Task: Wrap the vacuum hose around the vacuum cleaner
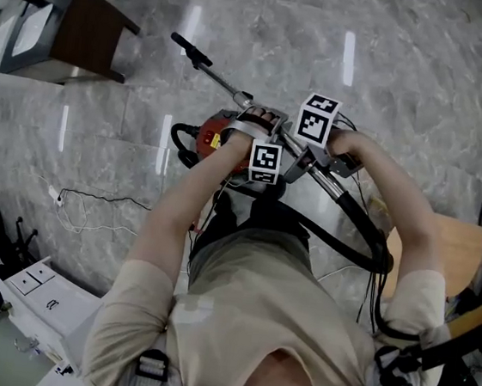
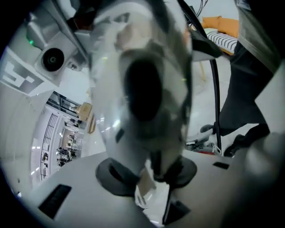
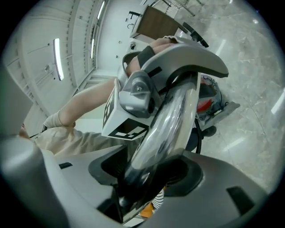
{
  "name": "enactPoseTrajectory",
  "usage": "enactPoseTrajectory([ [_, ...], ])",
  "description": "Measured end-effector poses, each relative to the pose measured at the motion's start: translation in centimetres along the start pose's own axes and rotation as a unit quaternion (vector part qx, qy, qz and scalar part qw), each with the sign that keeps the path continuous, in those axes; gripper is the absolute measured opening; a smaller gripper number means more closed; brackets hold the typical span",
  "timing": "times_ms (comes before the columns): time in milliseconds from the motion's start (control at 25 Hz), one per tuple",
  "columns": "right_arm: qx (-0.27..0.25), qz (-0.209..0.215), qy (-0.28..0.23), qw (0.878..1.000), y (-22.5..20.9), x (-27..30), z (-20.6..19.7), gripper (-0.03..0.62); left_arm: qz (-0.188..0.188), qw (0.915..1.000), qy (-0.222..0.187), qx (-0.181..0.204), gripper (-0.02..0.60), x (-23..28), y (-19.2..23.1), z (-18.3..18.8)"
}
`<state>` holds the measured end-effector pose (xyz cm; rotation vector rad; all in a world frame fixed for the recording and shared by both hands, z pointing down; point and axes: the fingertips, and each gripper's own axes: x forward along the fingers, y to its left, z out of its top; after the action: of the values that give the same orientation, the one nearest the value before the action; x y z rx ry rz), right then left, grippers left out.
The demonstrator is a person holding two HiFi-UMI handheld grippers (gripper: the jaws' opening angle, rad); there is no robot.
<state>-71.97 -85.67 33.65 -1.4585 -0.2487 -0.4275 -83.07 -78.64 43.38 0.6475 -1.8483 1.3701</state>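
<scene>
The red vacuum cleaner (image 1: 216, 133) stands on the marble floor in front of the person. Its chrome wand (image 1: 213, 72) slants up-left to a black tip. The black hose (image 1: 366, 237) loops out to the right and back toward the body. Both grippers meet on the wand's handle end. My right gripper (image 3: 147, 178) is shut on the chrome wand tube (image 3: 167, 120), which runs straight up between its jaws. My left gripper (image 2: 156, 173) has the blurred wand handle (image 2: 142, 89) filling its jaws, and both sides seem to touch. From the right gripper view, the left gripper's marker cube (image 3: 120, 120) sits beside the grey handle.
A dark wooden side table (image 1: 78, 31) stands at the back left. A thin white cable (image 1: 93, 201) lies on the floor to the left. White drawers (image 1: 40, 290) sit at the lower left, and a wooden chair seat (image 1: 451, 246) is close on the right.
</scene>
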Motion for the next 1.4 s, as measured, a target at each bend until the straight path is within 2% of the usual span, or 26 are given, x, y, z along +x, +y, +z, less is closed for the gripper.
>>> enactPoseTrajectory([
  [40,-0.003,-0.002,0.006,1.000,0.1,0.2,0.2,0.221,0.000,1.0000,0.005,0.001,0.144,-0.1,0.0,-0.5],
  [120,-0.006,-0.008,0.016,1.000,0.2,0.5,0.8,0.221,-0.006,0.9999,0.008,0.004,0.126,-0.4,-0.2,-1.4],
  [200,-0.008,-0.016,0.027,0.999,0.5,0.8,1.6,0.221,-0.004,1.0000,0.008,-0.002,0.127,-0.8,-0.4,-2.4],
  [400,-0.011,-0.039,0.050,0.998,1.8,2.2,5.6,0.227,0.036,0.9985,0.014,-0.038,0.127,-2.2,-0.3,-7.1],
  [520,-0.002,-0.052,0.064,0.997,2.6,3.7,8.8,0.229,0.028,0.9985,0.013,-0.045,0.127,-3.2,-1.1,-10.5],
  [640,0.016,-0.043,0.069,0.997,4.1,5.8,12.4,0.229,-0.003,0.9992,0.001,-0.041,0.124,-4.8,-2.7,-14.1],
  [760,0.040,-0.016,0.067,0.997,6.0,8.6,15.9,0.228,-0.054,0.9978,-0.028,-0.028,0.124,-6.8,-5.6,-17.4],
  [920,0.061,-0.009,0.089,0.994,8.3,10.8,18.1,0.229,-0.103,0.9885,-0.110,-0.015,0.120,-9.5,-8.1,-18.8],
  [1000,0.068,-0.012,0.095,0.993,8.9,11.5,18.8,0.229,-0.129,0.9829,-0.130,-0.017,0.115,-10.3,-9.0,-19.4],
  [1080,0.076,-0.001,0.094,0.993,9.3,12.1,19.4,0.229,-0.158,0.9792,-0.127,-0.016,0.112,-10.8,-9.9,-19.9],
  [1200,0.084,0.038,0.078,0.993,9.8,12.2,20.2,0.229,-0.192,0.9745,-0.115,-0.017,0.112,-11.2,-10.8,-20.5],
  [1320,0.082,0.079,0.045,0.992,9.7,11.7,21.1,0.232,-0.223,0.9696,-0.100,-0.017,0.112,-10.9,-11.2,-21.2],
  [1400,0.065,0.092,0.022,0.993,9.0,11.4,21.5,0.251,-0.244,0.9659,-0.087,-0.012,0.112,-10.5,-11.8,-21.6],
])
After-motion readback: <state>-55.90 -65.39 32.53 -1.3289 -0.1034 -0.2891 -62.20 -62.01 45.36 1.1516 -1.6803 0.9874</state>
